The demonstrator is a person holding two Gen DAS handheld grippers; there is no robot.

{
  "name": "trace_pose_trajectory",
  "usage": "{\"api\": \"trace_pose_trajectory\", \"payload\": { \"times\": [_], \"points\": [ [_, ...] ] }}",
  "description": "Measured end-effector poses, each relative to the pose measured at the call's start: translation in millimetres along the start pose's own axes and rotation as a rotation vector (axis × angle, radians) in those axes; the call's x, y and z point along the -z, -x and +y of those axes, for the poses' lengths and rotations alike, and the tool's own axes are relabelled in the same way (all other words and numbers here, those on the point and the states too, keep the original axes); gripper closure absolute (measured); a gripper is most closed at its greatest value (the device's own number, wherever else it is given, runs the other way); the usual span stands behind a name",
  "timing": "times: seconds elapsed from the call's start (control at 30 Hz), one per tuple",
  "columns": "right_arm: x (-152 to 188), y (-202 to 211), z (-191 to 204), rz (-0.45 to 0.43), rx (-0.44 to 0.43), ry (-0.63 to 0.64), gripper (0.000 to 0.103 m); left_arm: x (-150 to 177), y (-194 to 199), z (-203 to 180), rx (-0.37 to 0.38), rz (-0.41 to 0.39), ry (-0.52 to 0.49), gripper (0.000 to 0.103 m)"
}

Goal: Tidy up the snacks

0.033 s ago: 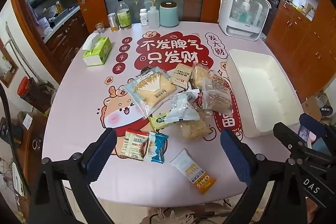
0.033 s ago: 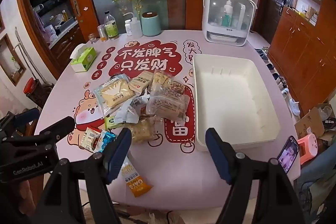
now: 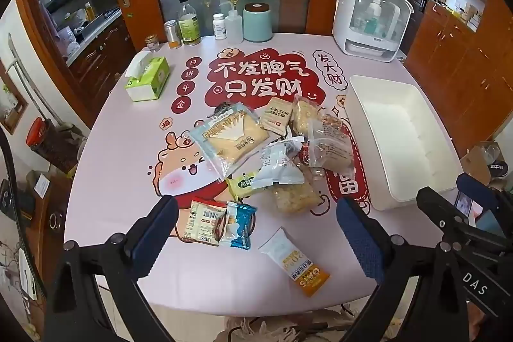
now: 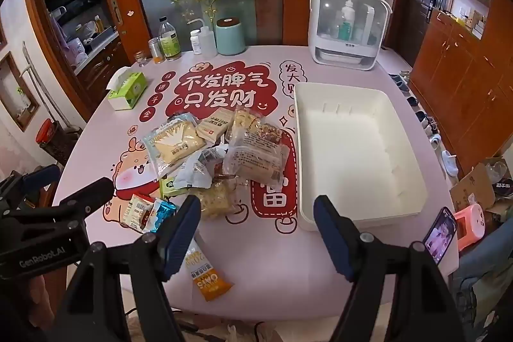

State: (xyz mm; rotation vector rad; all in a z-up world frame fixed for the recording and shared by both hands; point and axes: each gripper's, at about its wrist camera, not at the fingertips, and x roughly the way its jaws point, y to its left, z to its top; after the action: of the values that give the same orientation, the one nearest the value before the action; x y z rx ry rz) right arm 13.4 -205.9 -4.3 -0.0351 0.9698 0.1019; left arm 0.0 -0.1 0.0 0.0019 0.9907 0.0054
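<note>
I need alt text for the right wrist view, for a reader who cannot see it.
An empty white bin sits on a pink table right of a pile of snack packets. The open right gripper hovers near the table's front edge, holding nothing.

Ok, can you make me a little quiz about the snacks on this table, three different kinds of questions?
1. True or false: the white bin already holds snacks.
2. Which snack lies nearest the table's front edge? A) orange oat bar B) blue packet C) big cracker bag
3. Fill in: the green tissue box sits on the table's ___ side.

Key: 1 false; 2 A; 3 left.
</note>
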Motion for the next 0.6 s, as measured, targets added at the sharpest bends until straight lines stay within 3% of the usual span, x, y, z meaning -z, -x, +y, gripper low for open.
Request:
{"api": "trace_pose_trajectory", "payload": {
  "times": [0.6],
  "points": [
    [0.0, -2.8, 1.7, 0.012, -0.001, -0.007, 0.029, -5.5, 0.9, -3.1, 0.005, 0.005, 0.001, 0.004]
  ]
}}
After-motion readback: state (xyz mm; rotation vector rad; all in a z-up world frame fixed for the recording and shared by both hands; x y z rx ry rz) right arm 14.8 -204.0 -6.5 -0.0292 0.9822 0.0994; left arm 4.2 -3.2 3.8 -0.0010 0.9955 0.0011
